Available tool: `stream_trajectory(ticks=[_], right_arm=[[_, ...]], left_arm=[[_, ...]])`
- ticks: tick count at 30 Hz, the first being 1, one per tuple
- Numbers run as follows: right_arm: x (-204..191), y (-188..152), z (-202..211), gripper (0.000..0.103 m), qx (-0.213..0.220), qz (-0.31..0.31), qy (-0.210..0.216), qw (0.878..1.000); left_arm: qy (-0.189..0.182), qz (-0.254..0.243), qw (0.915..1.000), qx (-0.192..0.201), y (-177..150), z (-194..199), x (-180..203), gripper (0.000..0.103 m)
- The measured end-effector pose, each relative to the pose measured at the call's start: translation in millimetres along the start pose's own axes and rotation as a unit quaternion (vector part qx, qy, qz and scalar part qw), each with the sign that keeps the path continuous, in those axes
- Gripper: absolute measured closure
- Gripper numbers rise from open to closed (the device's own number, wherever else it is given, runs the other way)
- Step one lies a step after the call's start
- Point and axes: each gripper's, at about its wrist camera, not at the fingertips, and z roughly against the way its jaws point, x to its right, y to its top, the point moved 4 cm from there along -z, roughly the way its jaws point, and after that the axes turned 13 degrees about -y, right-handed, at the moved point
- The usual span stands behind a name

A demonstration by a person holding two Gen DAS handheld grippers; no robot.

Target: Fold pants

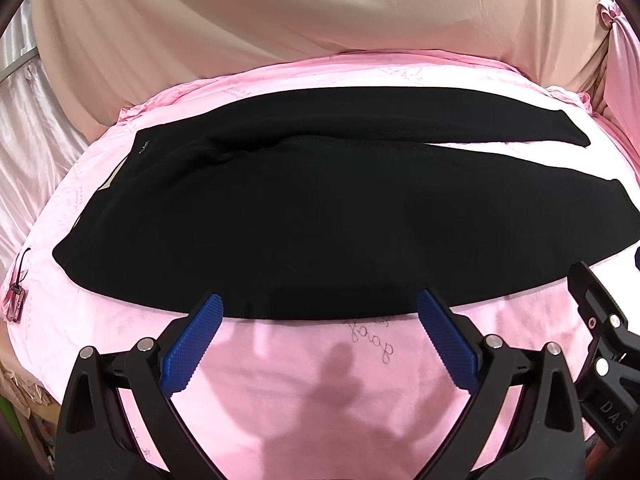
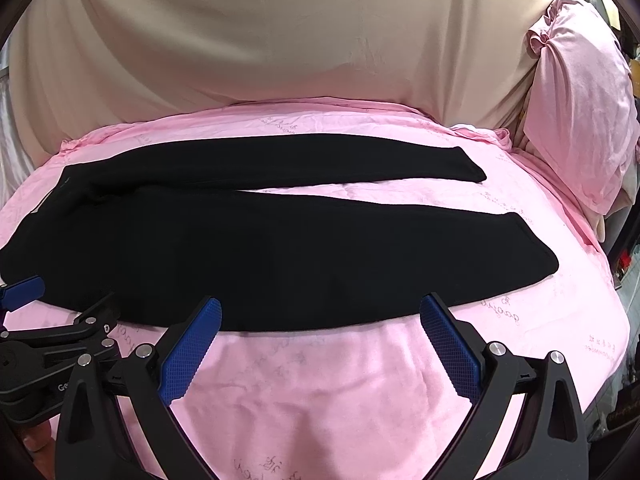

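Both pairs of tongs, left tongs (image 1: 318,340) and right tongs (image 2: 320,344), hover spread wide and empty over a pink bedsheet (image 2: 320,400), just short of the black pants (image 1: 280,220). These lie flat across the bed, long axis running left to right, waistband left, legs (slightly parted) pointing right. Folding seems not yet begun; next would likely be gripping the near edge.

One pair of black pants (image 1: 280,216) lies ahead of the jaws, on one pink sheet (image 1: 320,380); one pink pillow (image 2: 580,120) sits far right.
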Motion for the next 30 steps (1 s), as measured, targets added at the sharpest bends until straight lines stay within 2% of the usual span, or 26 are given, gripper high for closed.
stream_trajectory(ticks=[30], right_arm=[[-2.9, -0.2, 1.8, 0.005, 0.002, 0.002, 0.004, 1.0]], left_arm=[[0.0, 0.0, 1.0, -0.005, -1.8, -3.6, 2.9, 0.007]])
